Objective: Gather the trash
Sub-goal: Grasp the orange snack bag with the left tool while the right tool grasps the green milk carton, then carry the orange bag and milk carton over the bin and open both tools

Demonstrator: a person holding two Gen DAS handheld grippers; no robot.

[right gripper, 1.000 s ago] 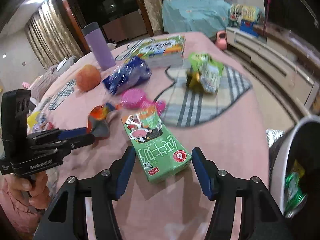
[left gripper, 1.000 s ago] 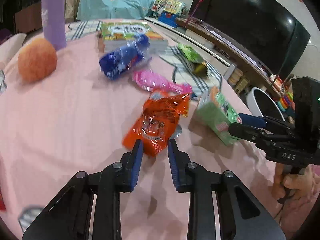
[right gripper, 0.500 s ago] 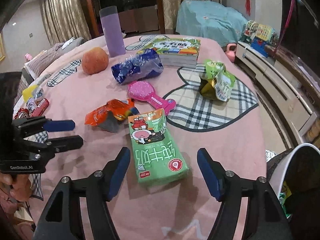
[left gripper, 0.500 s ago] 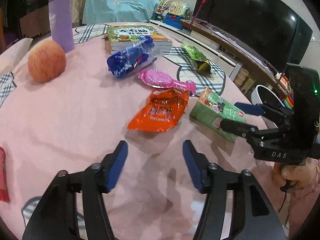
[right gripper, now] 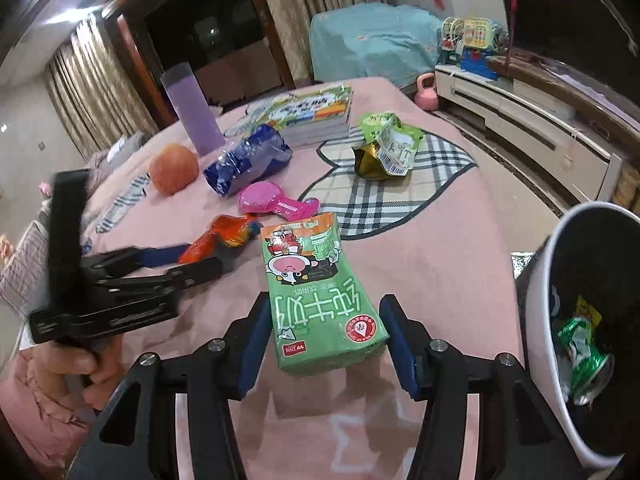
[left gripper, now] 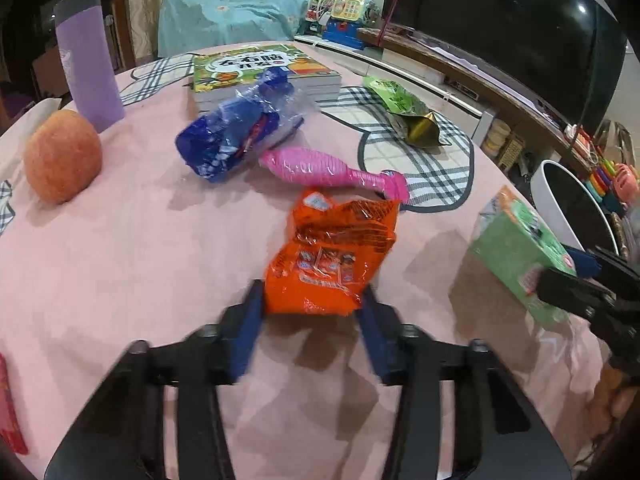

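Left gripper [left gripper: 312, 312] standing open, blue pads flanking the near end of the orange snack wrapper [left gripper: 334, 256], one pad at each side; whether touching it, not clear through the blur. Lying on the pink tablecloth [left gripper: 140, 248], wrapper running lengthwise straight away from the fingers, crinkled far end reaching toward the pink hairbrush [left gripper: 320, 168]. Beyond that brush, slightly leftward, a blue plastic wrapper [left gripper: 236, 144] slumping against the stack of children's books [left gripper: 256, 72]. Further left, an orange fruit [left gripper: 62, 160] sitting just beside a purple tumbler [left gripper: 88, 60]. Off to the far right, a green-and-gold foil bag [left gripper: 404, 112] resting on the plaid patch.

Right gripper [right gripper: 324, 340] also gaping wide, pads bracketing the near end of the green milk carton [right gripper: 316, 292] (left pad close against the carton's edge, right pad showing a sliver of cloth between). Carton lying flat, printed face up, long axis pointing directly away along the fingers, its orange-trimmed top at the far end, near the hairbrush handle. To the right of this gripper, well below table edge, a white trash bin [right gripper: 560, 264] holding crumpled green packaging [right gripper: 580, 352]. To the left, the other gripper showing with the orange wrapper at its tips.
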